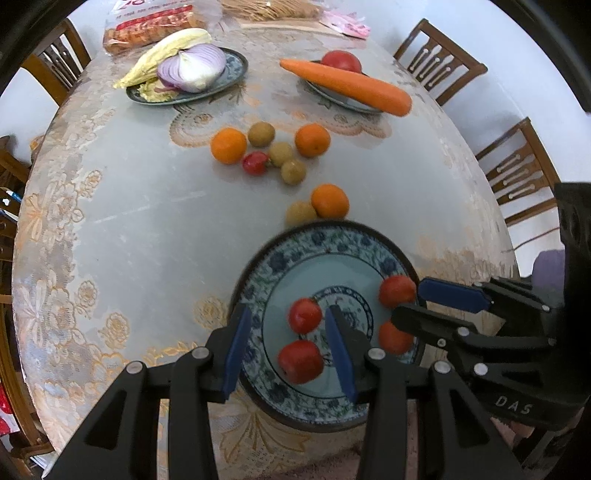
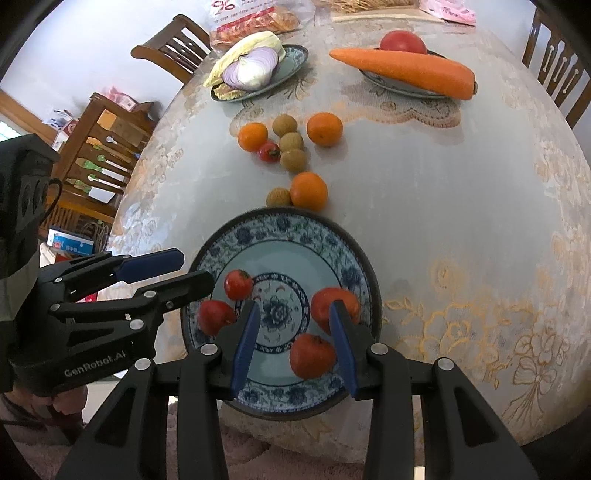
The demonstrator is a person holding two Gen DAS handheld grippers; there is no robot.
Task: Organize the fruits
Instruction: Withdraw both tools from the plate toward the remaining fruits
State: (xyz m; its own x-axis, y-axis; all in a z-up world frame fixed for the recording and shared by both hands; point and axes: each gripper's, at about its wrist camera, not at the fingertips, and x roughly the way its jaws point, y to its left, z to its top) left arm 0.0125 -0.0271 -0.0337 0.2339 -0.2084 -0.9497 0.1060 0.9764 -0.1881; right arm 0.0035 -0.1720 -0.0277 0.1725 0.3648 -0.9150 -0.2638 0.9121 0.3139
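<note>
"DAS" can be read in pale letters on the black body of the right gripper (image 1: 408,301), at about 4 o'clock in the left wrist view. "GenRobot.AI" is printed on the left gripper (image 2: 192,267) body, around 8 o'clock in the right wrist view. A red "96" is seen on the bread bag (image 2: 255,16) at 12 o'clock.

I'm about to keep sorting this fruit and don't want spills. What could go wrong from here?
1. The four red fruits lie loose on the near plate; a bump from either claw, left claw or right claw, could roll them off.
2. That plate overhangs the table edge, so pressing its near rim might tip it.
3. An orange and a brown fruit sit against its far rim and may roll.
</note>
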